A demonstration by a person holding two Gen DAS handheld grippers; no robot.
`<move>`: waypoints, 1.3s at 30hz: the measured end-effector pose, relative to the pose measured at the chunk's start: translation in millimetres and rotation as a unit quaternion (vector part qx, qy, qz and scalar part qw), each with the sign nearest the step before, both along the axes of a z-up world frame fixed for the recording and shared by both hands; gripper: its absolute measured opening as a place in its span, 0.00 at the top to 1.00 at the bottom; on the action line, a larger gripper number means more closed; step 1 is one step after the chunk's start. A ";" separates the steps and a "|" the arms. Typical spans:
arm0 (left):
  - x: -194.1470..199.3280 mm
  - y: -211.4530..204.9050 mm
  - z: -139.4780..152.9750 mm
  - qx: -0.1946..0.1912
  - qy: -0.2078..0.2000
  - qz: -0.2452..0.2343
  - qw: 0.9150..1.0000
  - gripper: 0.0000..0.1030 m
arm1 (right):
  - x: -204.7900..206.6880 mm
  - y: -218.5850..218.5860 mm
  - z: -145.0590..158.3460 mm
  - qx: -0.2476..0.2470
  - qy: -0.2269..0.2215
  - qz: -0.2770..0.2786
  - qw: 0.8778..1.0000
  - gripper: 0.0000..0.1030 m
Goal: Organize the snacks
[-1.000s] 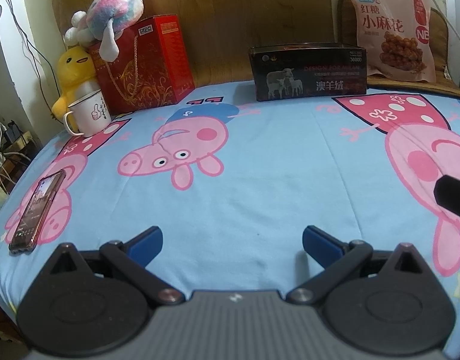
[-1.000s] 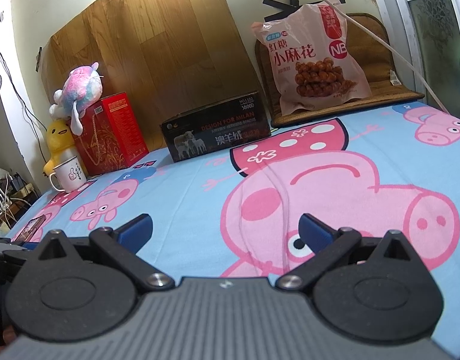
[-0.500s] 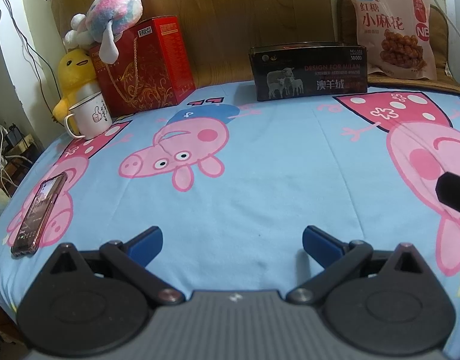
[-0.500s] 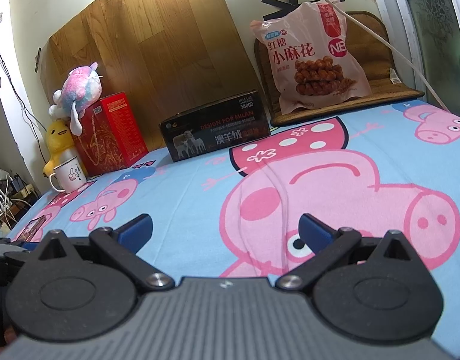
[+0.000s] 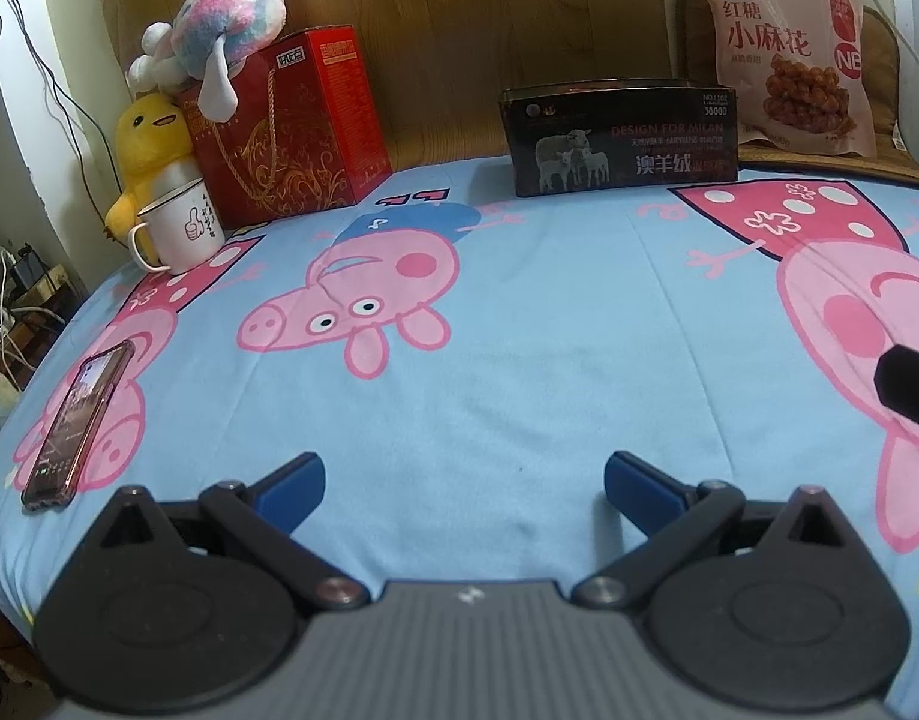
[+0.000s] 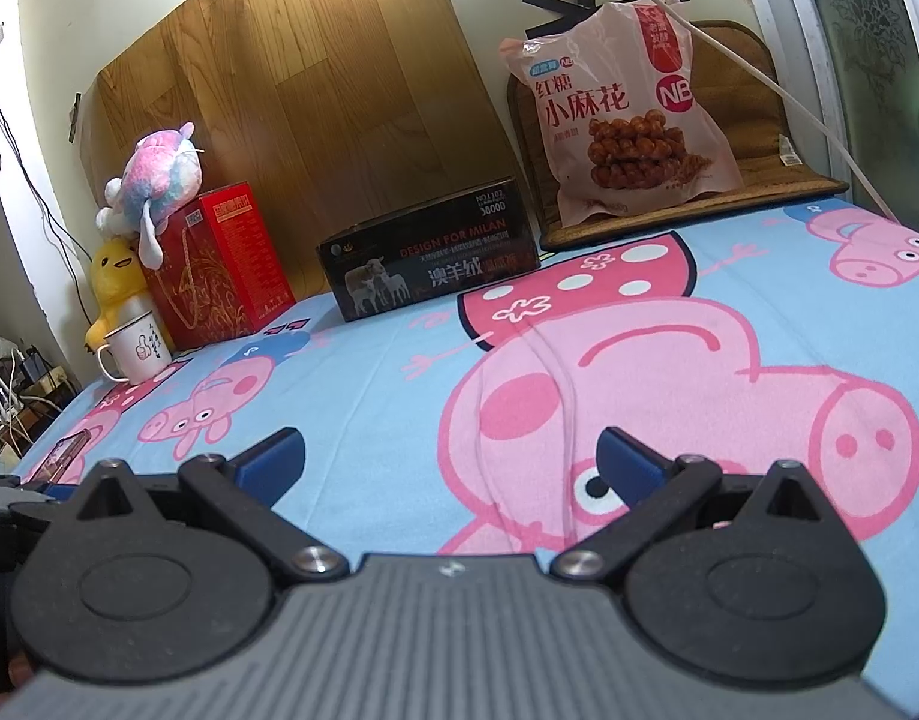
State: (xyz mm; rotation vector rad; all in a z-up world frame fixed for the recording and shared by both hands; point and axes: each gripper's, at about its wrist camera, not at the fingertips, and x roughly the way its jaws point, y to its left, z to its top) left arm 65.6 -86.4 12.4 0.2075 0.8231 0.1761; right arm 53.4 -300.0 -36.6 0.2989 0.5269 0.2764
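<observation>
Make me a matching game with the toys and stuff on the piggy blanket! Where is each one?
Things:
1. snack bag
2. rainbow plush
3. phone
4. white mug

Places:
A. on top of the red box
B. lying flat on the blanket
C. leaning on the brown cushion
D. in front of the yellow duck

Pairs: 1-C, 2-A, 3-B, 4-D

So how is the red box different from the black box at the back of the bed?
The red box stands tall and upright, while the black box is long and low. The red box has gold ornament and a cord handle; the black box shows sheep and the words DESIGN FOR MILAN. A pink plush toy rests on the red box; nothing sits on the black box. Both stand on the cartoon-pig sheet against the wooden board.
</observation>
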 end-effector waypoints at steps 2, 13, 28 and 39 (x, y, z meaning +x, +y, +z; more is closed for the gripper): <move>0.4 0.4 -0.2 0.001 0.001 0.000 1.000 0.00 | 1.2 -0.8 -0.3 0.000 0.001 0.001 1.000 0.00; -0.4 0.6 -0.1 0.002 0.001 -0.001 1.000 0.00 | 0.8 -0.5 -0.9 0.001 0.002 0.002 1.000 0.00; -1.2 -1.2 0.5 0.007 0.001 -0.003 1.000 0.00 | 0.0 -0.3 -0.7 0.000 0.000 0.001 1.000 0.00; -2.7 -3.8 1.7 -0.009 0.001 -0.022 1.000 0.00 | -0.3 0.1 -0.8 0.000 0.000 0.001 1.000 0.00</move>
